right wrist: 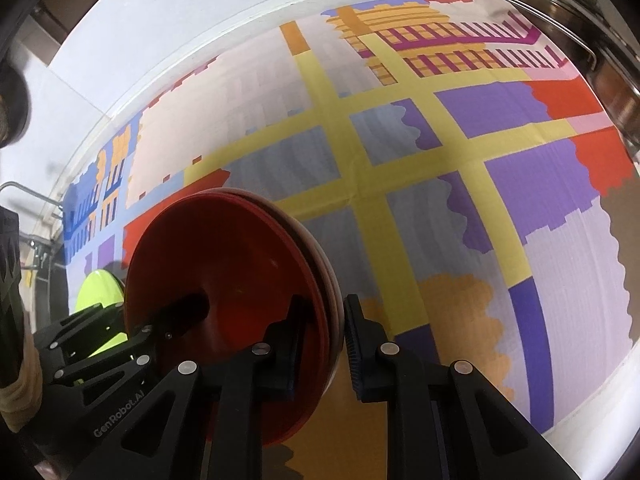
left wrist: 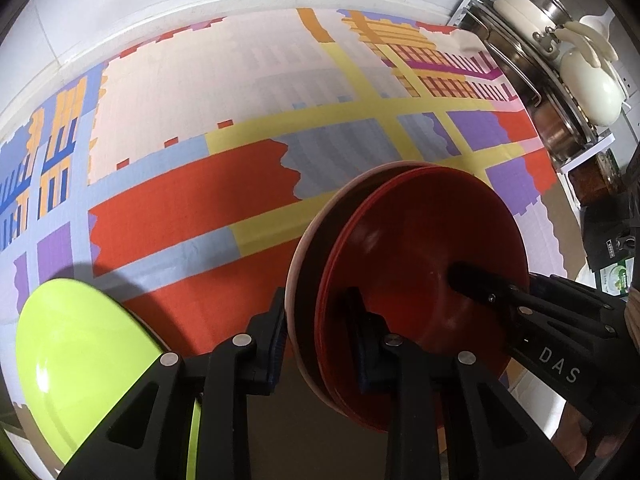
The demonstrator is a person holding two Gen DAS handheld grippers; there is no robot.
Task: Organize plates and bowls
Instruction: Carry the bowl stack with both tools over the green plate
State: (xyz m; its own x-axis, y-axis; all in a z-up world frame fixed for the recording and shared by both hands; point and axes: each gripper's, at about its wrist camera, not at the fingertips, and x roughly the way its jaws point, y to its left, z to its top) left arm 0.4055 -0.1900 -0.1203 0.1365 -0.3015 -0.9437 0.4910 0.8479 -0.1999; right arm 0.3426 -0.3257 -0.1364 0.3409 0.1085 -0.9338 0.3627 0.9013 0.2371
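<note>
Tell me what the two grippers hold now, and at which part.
Both hold the stack of red plates, tilted on edge. The left gripper and the right gripper each have their jaws around its rim, at opposite sides.

Both wrist views are bright and evenly lit from above, with strong fisheye bending that curves the patterned cloth (left wrist: 248, 128) and darkens the corners into a black vignette. Soft shadows fall on the cloth just ahead of the left gripper (left wrist: 320, 336), and faint glare shows on the red plates (left wrist: 420, 264) and the green plate (left wrist: 80, 364) to its left. The steel pots (left wrist: 532, 76) far right gleam; the nearest gripper parts look slightly soft.
</note>
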